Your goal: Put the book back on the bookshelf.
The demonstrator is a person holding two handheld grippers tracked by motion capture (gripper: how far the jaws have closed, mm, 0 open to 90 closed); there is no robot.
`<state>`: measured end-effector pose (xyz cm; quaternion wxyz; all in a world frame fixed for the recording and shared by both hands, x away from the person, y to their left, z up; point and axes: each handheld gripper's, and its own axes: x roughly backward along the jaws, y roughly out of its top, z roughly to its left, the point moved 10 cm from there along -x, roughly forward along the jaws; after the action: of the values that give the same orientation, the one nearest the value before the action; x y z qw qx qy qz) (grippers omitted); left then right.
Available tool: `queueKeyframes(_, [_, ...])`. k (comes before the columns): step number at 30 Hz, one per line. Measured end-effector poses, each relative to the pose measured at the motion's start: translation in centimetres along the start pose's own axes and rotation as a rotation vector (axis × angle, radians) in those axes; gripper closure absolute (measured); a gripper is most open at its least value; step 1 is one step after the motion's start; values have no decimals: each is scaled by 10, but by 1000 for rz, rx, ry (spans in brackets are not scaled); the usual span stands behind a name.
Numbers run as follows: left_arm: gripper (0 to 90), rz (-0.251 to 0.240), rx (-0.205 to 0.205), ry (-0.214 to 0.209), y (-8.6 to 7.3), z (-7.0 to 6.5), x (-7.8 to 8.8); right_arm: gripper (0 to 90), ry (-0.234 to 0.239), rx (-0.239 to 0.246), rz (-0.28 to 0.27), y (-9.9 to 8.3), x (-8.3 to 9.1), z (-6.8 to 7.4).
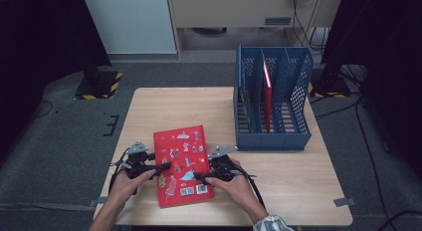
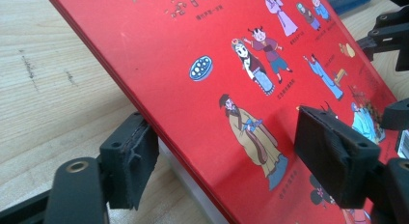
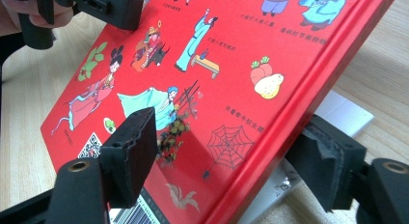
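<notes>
Both grippers, left [image 1: 158,167] and right [image 1: 201,177], straddle the red book's [image 1: 181,164] edges, fingers not clamped. Lift now and it slips onto the bench [image 1: 278,176].

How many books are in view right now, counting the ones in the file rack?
3: one red book lies flat between the grippers; one red book stands in the blue rack; a thin one in its left slot. Others may be hidden.

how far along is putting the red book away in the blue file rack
Early on. Already done: one red book stands in the blue file rack. In hand: the left gripper and right gripper straddle opposite edges of the red picture book on the table. Left: lifting it, carrying it over and slotting it in.
</notes>
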<state>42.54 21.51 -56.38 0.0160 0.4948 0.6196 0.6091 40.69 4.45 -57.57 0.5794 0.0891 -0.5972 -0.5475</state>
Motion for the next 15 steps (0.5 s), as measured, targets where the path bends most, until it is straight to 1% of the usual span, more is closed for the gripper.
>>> queueKeyframes(8, [282, -25, -15, 2, 6, -1, 5, 315, -9, -8, -16, 2, 4, 0])
queueKeyframes(11, [289, -27, -28, 7, 8, -2, 7, 334, -10, -11, -16, 2, 6, 0])
queueKeyframes(14, [303, -33, -27, 11, 10, -3, 9, 352, -10, -17, -19, 3, 8, 0])
queueKeyframes(15, [309, -36, -21, 12, 11, -3, 10, 358, -9, -17, -20, 3, 8, 0])
